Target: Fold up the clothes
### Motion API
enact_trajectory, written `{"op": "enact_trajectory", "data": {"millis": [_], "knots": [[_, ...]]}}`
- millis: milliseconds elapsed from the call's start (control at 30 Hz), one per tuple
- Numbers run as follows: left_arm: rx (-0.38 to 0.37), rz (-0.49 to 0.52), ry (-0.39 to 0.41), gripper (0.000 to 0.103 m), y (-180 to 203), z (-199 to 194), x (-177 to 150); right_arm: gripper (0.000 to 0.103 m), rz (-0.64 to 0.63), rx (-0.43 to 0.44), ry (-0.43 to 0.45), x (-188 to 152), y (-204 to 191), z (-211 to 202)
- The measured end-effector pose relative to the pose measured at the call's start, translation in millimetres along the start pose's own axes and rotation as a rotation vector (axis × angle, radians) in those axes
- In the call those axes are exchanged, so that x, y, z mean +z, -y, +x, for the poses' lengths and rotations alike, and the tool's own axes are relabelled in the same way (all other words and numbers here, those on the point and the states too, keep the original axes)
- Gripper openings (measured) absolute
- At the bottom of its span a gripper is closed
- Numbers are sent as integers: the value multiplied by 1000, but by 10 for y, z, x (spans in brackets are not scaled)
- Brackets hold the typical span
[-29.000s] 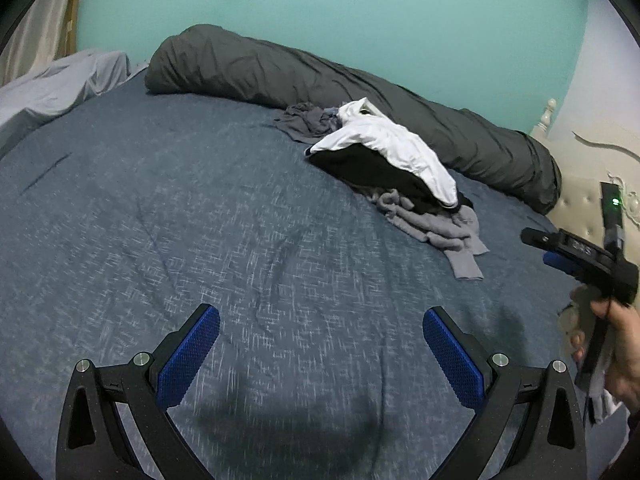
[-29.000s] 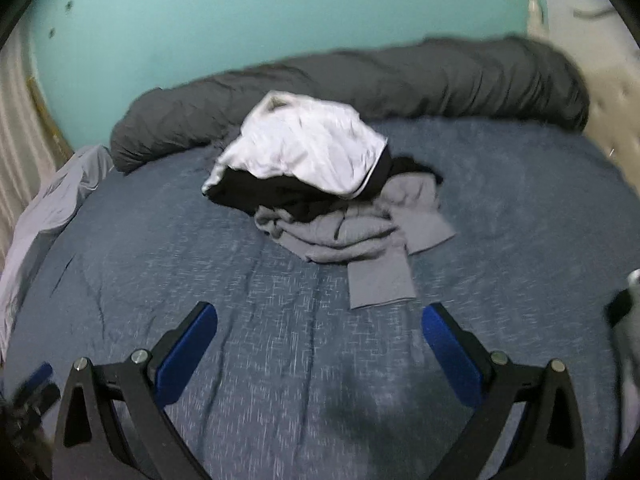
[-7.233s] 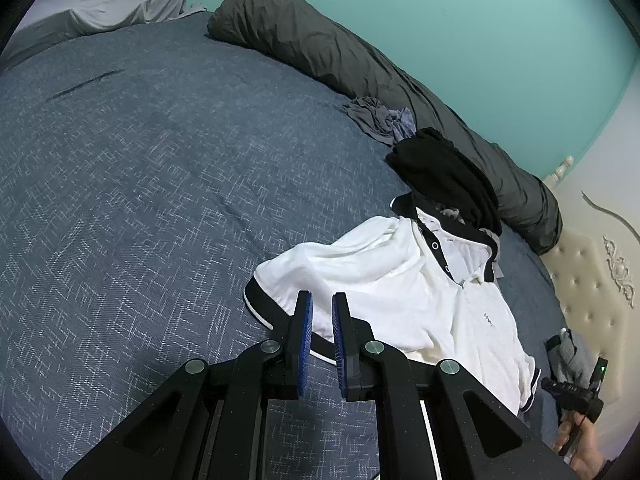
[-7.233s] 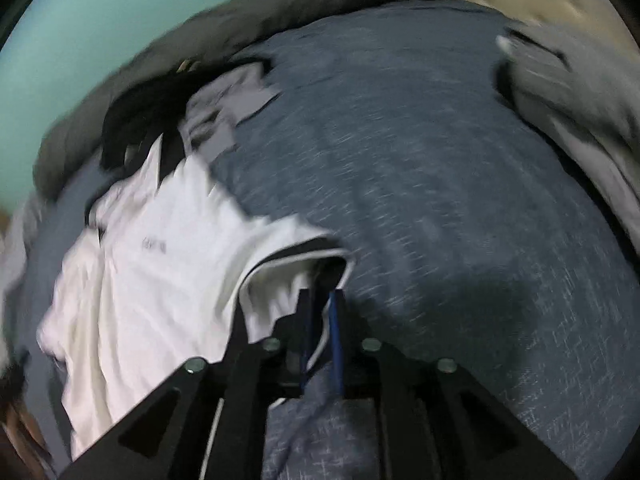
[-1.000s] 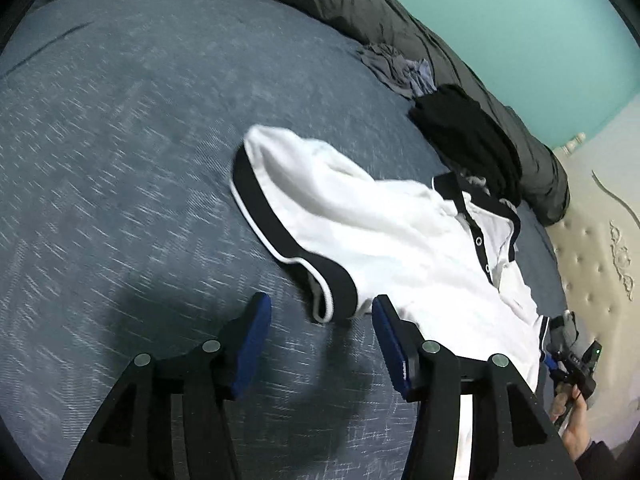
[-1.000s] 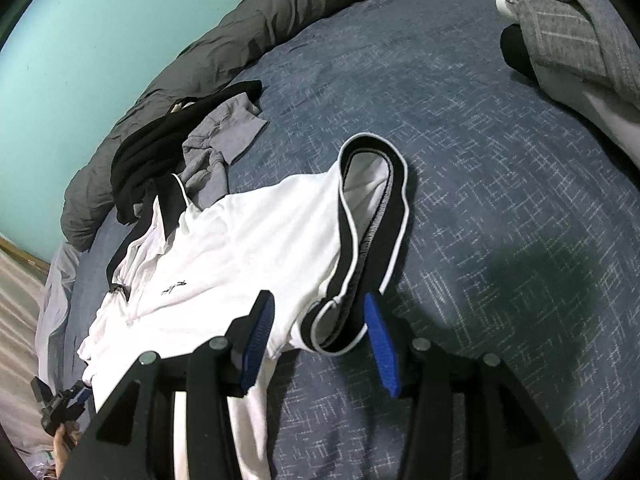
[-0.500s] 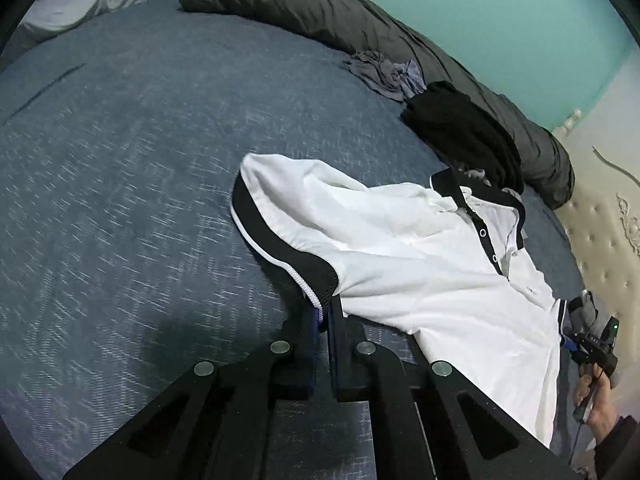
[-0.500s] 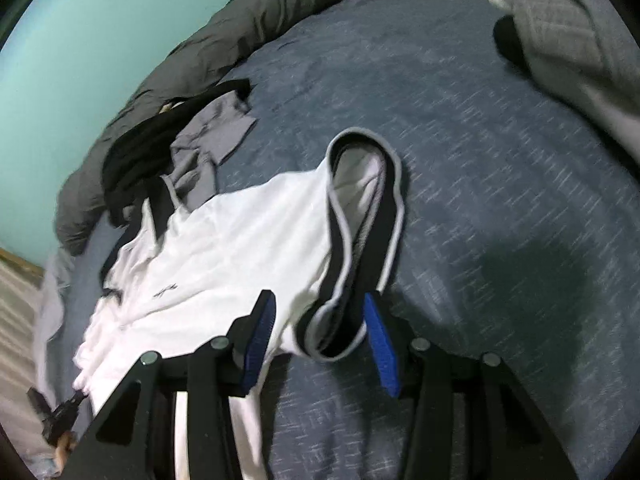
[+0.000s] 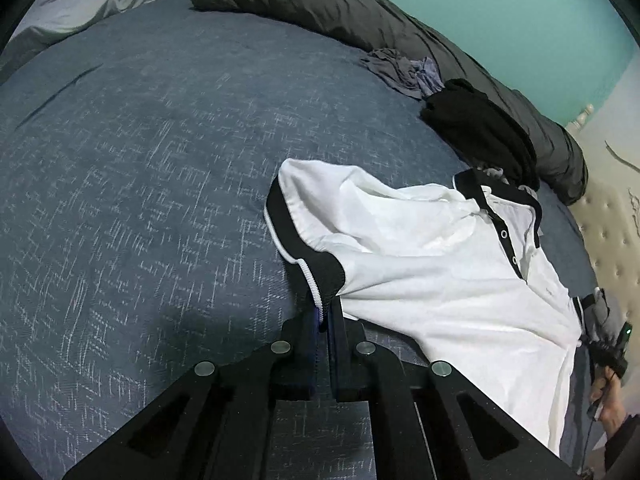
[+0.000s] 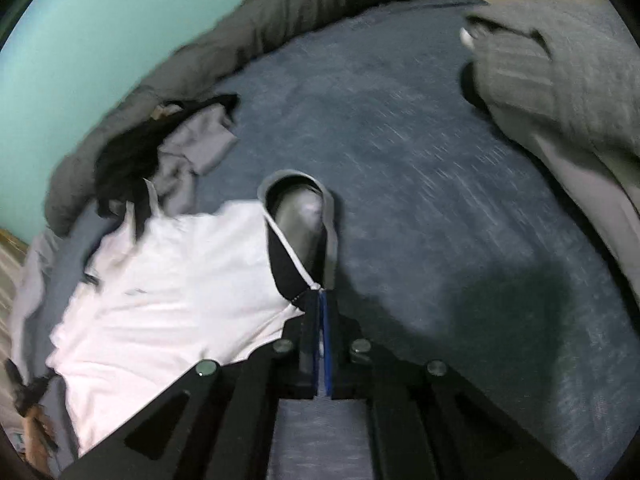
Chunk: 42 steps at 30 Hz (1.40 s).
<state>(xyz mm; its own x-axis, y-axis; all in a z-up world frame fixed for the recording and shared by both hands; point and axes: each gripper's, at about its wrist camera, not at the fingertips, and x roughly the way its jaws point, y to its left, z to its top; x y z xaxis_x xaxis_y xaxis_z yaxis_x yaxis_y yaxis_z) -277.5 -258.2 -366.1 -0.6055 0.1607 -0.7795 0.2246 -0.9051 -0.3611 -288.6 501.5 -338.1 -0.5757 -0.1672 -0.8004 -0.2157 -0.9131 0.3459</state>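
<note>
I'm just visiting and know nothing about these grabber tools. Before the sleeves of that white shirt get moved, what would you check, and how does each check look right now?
1. Left gripper shut on the black sleeve cuff of the white polo shirt: ok.
2. Right gripper shut on the other cuff: ok.
3. Shirt lies front up, collar visible: ok.
4. Shirt smooth: not ok, wrinkled near the shoulder.
5. Shirt clear of the black garment: not ok; the collar lies against it.
6. Blue bedspread bare beside the shirt: ok.
</note>
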Motion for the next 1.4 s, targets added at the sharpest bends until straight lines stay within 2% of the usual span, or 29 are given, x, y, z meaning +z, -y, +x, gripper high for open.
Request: {"op": "enact_trajectory", "data": {"millis": [133, 267, 400, 433, 533, 600, 633, 667, 800, 967, 1067, 1167, 1333, 1400], "knots": [[4, -5, -16, 3, -24, 9, -44, 1, 20, -21, -35, -133, 100, 105], [9, 4, -34, 4, 2, 34, -85, 1, 8, 28, -52, -210, 76, 132], [-4, -29, -43, 7, -16, 46, -104, 3, 3, 38, -48, -144, 45, 74], [-3, -31, -44, 8, -11, 40, -111, 5, 4, 33, -47, -128, 37, 60], [7, -30, -41, 21, 1, -10, -136, 13, 22, 22, -19, -68, 75, -42], [5, -36, -34, 28, -22, -63, -139, 26, 46, 21, 11, -13, 120, -121], [9, -37, -26, 30, -36, -95, -133, 41, 52, 27, 28, 29, 130, -150], [11, -38, -20, 34, -50, -115, -119, 49, 56, 32, 41, 69, 136, -172], [22, -45, -7, 37, -93, -141, -22, 51, 33, 44, 37, 263, 5, -74], [21, -40, 20, 37, -45, -153, -7, 64, 19, 13, 32, 450, -199, 129], [17, -28, 27, 37, 3, -145, -40, 65, 0, -39, 28, 553, -290, 266], [13, -19, 25, 37, 22, -121, -59, 65, -74, -87, -10, 587, -446, 446], [13, -21, 16, 37, 2, -80, -91, 63, -90, -164, -45, 565, -413, 604], [14, -23, 14, 37, -12, -68, -103, 38, -73, -173, -47, 560, -348, 632]]}}
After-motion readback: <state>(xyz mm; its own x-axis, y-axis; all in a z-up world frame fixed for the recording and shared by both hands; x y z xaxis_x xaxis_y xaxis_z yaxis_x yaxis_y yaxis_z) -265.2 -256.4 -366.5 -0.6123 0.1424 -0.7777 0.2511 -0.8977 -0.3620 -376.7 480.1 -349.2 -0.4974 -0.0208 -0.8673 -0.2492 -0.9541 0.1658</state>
